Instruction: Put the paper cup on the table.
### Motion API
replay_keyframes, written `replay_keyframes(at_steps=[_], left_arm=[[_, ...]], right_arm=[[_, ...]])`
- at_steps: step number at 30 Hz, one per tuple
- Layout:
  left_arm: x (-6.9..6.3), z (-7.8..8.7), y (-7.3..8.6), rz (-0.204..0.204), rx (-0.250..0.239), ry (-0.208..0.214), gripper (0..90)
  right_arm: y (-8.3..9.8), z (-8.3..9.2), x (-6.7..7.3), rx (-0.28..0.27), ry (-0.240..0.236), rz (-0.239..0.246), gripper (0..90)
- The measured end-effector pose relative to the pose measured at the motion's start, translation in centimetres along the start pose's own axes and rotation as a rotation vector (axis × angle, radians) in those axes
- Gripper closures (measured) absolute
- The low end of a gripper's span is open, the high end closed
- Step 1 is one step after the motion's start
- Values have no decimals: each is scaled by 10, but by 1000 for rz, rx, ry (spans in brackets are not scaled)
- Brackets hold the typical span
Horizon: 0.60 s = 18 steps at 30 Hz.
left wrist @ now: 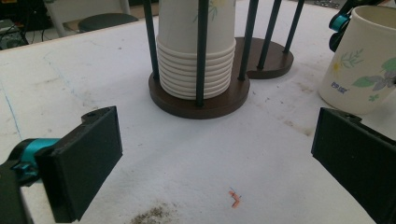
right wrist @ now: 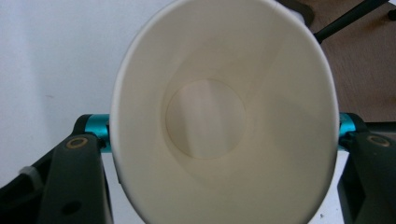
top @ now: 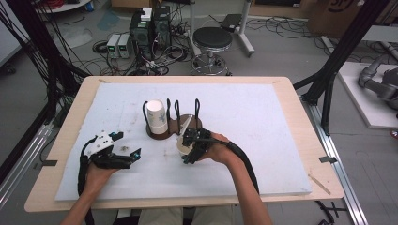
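White foam-covered table (top: 263, 140) across the middle of the high view, wide and bare toward the right — plenty of room for a dropped cup to roll off. Brown wooden cup rack (top: 165, 127) at centre, thin black posts upright, stack of nested paper cups (top: 157, 118) upside down in its left bay; right bay (left wrist: 268, 60) vacant. Risk there: catching a post with a rim and tipping or dragging the light rack.

Just below and right of the rack, right gripper (top: 192, 146) clamped on a single paper cup (top: 184, 147), squeezed to an oval in the right gripper view (right wrist: 224, 116) — thin wall, so buckling or a slip out of the pads under a harder pinch or a quick turn.

Lower left of the high view, left gripper (top: 123, 154) idle, jaws spread wide with nothing between, near the stack — liable to nudge the base if swung in carelessly.
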<state>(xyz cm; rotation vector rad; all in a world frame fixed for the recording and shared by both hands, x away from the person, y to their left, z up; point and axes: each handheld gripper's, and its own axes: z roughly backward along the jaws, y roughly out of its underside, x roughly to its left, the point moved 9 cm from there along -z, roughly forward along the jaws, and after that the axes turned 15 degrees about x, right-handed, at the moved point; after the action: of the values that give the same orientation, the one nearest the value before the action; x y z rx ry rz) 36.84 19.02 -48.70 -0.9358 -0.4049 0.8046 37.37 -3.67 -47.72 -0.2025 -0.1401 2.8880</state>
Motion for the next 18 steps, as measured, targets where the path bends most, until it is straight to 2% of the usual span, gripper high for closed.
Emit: replay_keyframes(at_steps=[5,9,10,18], left_arm=[[0,0,0,0,0,3,18],[0,0,0,1,-3,4,18],[0,0,0,1,-4,4,18],[0,0,0,5,-5,4,18]], right_arm=[[-1,-1,0,-4,2,2,278],[-1,-5,-1,7,16,-12,208],[0,-8,0,-7,5,-19,189],[5,-12,-1,-36,-4,-47,187]])
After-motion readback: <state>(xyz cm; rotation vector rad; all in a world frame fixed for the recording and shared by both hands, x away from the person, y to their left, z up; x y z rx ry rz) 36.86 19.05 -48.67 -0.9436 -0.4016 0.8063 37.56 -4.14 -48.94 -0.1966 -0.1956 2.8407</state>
